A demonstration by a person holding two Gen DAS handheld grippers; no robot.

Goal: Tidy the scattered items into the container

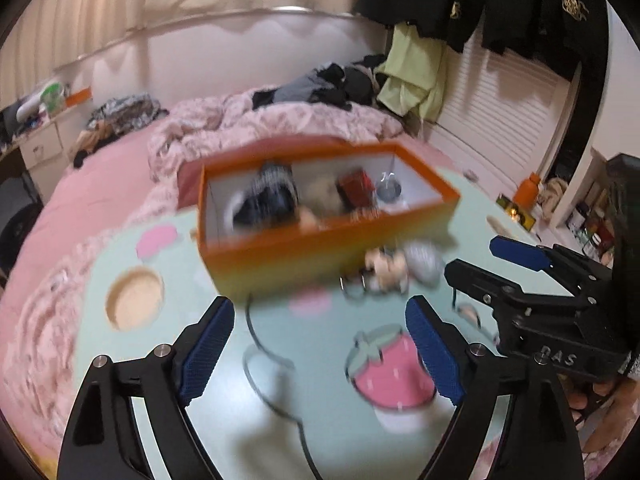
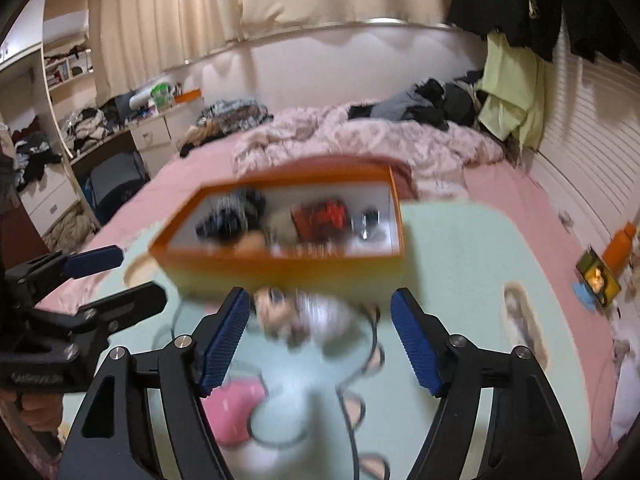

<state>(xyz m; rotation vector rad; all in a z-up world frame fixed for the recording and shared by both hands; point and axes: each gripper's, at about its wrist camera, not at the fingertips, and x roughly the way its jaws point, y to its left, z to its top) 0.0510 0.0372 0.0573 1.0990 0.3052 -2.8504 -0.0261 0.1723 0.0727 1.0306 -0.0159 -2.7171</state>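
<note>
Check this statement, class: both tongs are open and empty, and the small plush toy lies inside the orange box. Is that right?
Not quite. The small plush toy lies outside the orange box, on the mat just in front of it, as the right wrist view shows. The rest holds: the left tongs and right tongs are both open and empty.

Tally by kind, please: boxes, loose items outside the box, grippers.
Box: 1
Plush cluster outside, too blurred to split into pieces: 1
Grippers, left gripper and right gripper: 2
Total: 4
</note>
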